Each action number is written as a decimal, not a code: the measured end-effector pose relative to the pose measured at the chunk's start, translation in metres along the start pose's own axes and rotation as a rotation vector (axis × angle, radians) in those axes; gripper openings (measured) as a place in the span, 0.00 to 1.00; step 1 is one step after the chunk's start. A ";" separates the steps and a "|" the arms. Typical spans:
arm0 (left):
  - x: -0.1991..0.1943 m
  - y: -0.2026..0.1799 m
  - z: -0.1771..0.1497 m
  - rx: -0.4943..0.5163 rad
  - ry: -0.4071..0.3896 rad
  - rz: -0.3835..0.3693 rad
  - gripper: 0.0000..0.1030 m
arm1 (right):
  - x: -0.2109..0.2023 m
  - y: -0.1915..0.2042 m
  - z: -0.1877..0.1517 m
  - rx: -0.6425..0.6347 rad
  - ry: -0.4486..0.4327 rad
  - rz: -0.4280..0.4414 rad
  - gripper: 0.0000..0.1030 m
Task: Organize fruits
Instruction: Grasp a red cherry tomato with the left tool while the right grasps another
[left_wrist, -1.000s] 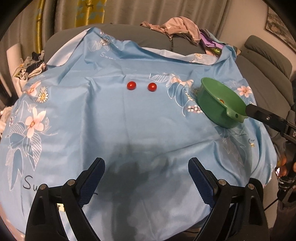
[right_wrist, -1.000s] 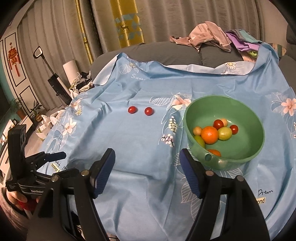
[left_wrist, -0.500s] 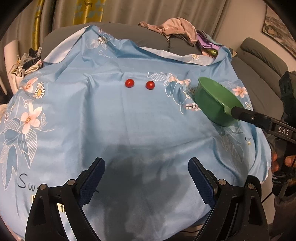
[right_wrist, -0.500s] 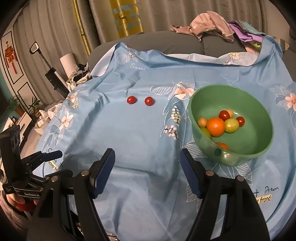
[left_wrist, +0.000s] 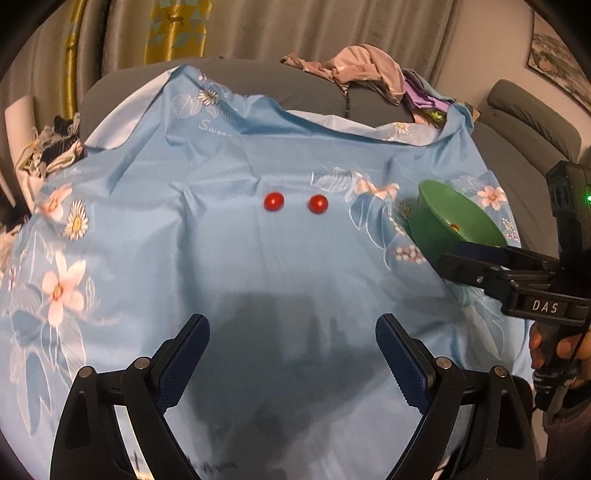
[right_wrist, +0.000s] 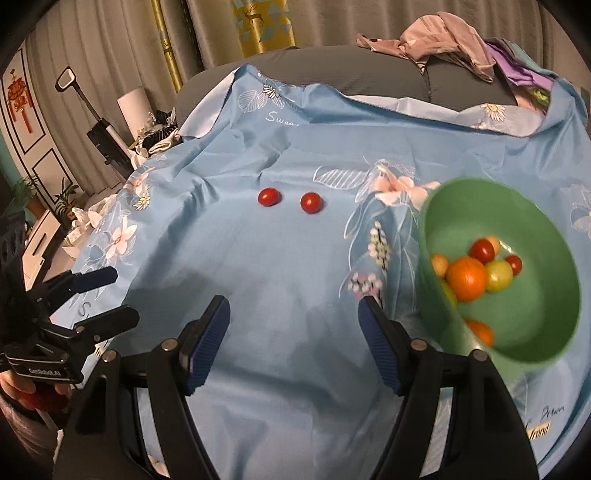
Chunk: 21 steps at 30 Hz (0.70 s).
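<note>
— So, where are the fruits?
— Two cherry tomatoes (right_wrist: 269, 196) (right_wrist: 311, 202) lie side by side on the blue floral cloth (right_wrist: 258, 280); the rest sit in the green bowl (right_wrist: 539, 229) at the right.
— And the grippers?
— Left gripper (left_wrist: 291, 354) and right gripper (right_wrist: 295, 332) both hang over the cloth, jaws apart, nothing between them.
</note>
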<state>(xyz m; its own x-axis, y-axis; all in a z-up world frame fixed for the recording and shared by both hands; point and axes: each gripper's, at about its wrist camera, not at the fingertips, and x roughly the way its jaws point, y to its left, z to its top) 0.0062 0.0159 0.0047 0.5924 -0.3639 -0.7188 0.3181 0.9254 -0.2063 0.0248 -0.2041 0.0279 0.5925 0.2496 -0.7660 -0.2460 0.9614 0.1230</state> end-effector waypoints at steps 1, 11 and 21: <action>0.002 0.001 0.004 0.005 -0.001 -0.002 0.89 | 0.002 0.000 0.002 -0.002 -0.001 -0.002 0.70; 0.028 0.012 0.048 0.027 -0.004 0.047 0.89 | 0.033 -0.001 0.028 -0.011 0.013 -0.019 0.70; 0.075 0.011 0.082 0.070 0.034 0.032 0.89 | 0.073 -0.012 0.054 0.001 0.048 -0.036 0.70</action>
<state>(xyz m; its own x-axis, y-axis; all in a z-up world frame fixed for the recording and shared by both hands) 0.1152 -0.0097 0.0028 0.5784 -0.3289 -0.7465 0.3506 0.9265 -0.1366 0.1122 -0.1908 0.0042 0.5638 0.2090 -0.7990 -0.2245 0.9698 0.0952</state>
